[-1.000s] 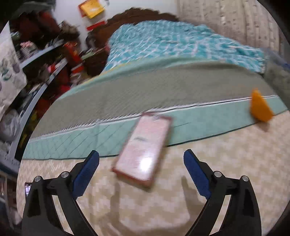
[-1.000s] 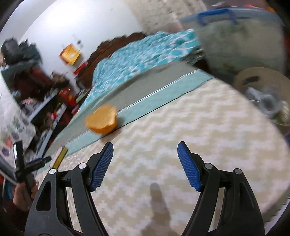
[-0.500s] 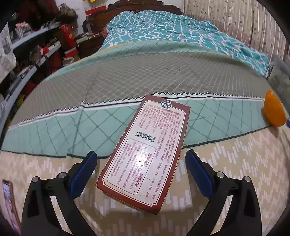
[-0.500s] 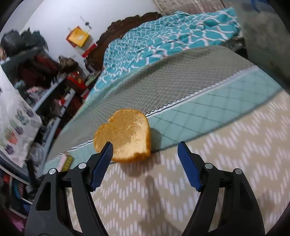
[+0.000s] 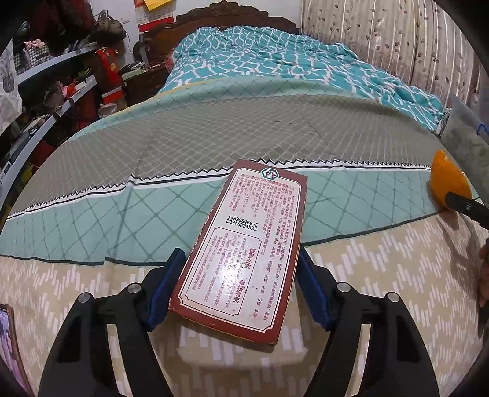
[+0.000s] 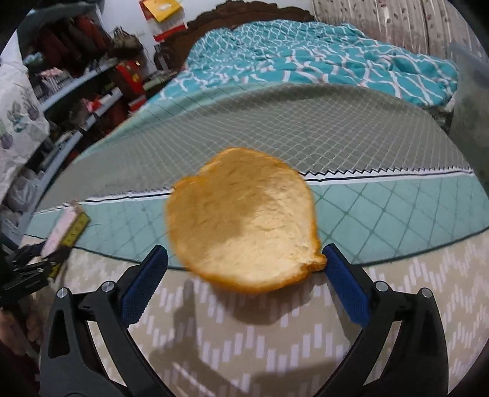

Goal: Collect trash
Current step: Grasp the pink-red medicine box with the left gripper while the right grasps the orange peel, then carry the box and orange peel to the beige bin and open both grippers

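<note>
Left tongs (image 5: 238, 287) closing, pads against the red box (image 5: 244, 250); right tongs (image 6: 244, 274) opening around the bread slice (image 6: 244, 220) (box's yellow edge shows only rightward), bed (image 5: 91, 290) beneath.

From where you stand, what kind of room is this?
Most likely a bedroom in a home. A carved wooden headboard stands at the far end, a rumpled teal quilt lies on the bed, and crowded storage shelves line one side.
</note>
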A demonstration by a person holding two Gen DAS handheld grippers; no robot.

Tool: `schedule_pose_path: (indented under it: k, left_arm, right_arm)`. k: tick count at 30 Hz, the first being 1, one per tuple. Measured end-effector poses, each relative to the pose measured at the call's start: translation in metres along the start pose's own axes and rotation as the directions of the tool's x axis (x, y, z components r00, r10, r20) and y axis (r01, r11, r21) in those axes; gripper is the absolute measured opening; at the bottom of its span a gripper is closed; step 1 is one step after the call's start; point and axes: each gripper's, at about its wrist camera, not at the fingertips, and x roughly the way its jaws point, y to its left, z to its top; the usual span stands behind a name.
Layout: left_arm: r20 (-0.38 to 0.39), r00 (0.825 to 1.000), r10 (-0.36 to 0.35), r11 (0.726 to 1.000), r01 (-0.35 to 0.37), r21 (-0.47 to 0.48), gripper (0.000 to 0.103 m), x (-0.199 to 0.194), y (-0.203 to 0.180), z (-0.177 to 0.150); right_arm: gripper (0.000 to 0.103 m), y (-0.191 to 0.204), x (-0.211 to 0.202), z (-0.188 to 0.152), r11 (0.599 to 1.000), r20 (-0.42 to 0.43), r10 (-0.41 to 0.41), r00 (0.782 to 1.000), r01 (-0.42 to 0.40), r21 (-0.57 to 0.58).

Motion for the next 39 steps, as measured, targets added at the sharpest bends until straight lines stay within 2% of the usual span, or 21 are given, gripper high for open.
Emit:
schedule_pose_path:
  k: [1, 4, 7, 13, 18, 21, 23, 26, 28, 31, 35, 38, 39]
  left_arm:
    - [0.0, 1.0, -0.001, 1.0, 0.001, 0.0, 0.068, 0.0, 0.0, 0.0]
    - [0.001, 1.0, -0.001, 1.0, 0.001, 0.0, 0.067, 0.0, 0.0, 0.0]
    - [0.004, 1.0, -0.009, 1.0, 0.009, 0.006, 0.066, -0.001, -0.001, -0.001]
    - [0.002, 0.998, -0.058, 0.998, 0.058, -0.004, 0.064, -0.007, 0.003, -0.003]
    - [0.007, 0.978, -0.209, 0.977, 0.209, 0.039, 0.063, -0.035, -0.028, -0.019]
    - [-0.009, 0.945, -0.328, 0.94, 0.328, 0.091, 0.063, -0.052, -0.064, -0.028]
    - [-0.032, 0.914, -0.404, 0.906, 0.404, 0.125, 0.063, -0.061, -0.092, -0.032]
    - [-0.059, 0.877, -0.476, 0.86, 0.479, 0.175, 0.063, -0.07, -0.129, -0.032]
    - [-0.093, 0.845, -0.526, 0.82, 0.533, 0.208, 0.063, -0.074, -0.159, -0.029]
    - [-0.143, 0.81, -0.569, 0.775, 0.586, 0.236, 0.063, -0.074, -0.198, -0.023]
    - [-0.203, 0.764, -0.613, 0.706, 0.644, 0.295, 0.063, -0.082, -0.263, -0.01]
    - [-0.235, 0.726, -0.647, 0.641, 0.684, 0.349, 0.063, -0.093, -0.322, 0.004]
    - [-0.242, 0.718, -0.652, 0.625, 0.691, 0.364, 0.063, -0.096, -0.337, 0.007]
  right_arm:
    - [0.093, -0.002, 0.002, 0.001, 1.0, -0.004, 0.011, 1.0, -0.011, 0.007]
    - [0.064, -0.005, -0.009, 0.0, 0.998, 0.036, 0.052, 0.998, -0.053, 0.023]
    - [0.049, -0.002, -0.022, -0.006, 0.995, 0.046, 0.084, 0.995, -0.086, 0.044]
    - [0.046, 0.007, -0.078, -0.053, 0.994, 0.097, 0.107, 0.99, -0.108, 0.0]
    - [0.046, -0.007, -0.116, -0.096, 1.0, 0.118, 0.021, 0.993, -0.019, -0.016]
    - [0.046, -0.021, -0.132, -0.119, 0.999, 0.133, -0.036, 0.991, 0.034, 0.016]
    - [0.046, -0.036, -0.143, -0.131, 0.997, 0.148, -0.046, 0.988, 0.035, 0.071]
    - [0.046, -0.056, -0.158, -0.141, 0.99, 0.178, -0.065, 0.982, 0.041, 0.136]
    - [0.046, -0.073, -0.169, -0.146, 0.983, 0.198, -0.09, 0.976, 0.055, 0.178]
    - [0.046, -0.098, -0.184, -0.151, 0.972, 0.232, -0.127, 0.964, 0.075, 0.223]
    - [0.046, -0.142, -0.214, -0.155, 0.944, 0.302, -0.199, 0.932, 0.1, 0.313]
    - [0.046, -0.187, -0.233, -0.157, 0.91, 0.331, -0.264, 0.906, 0.121, 0.396]
    - [0.046, -0.199, -0.237, -0.157, 0.9, 0.336, -0.278, 0.9, 0.122, 0.418]
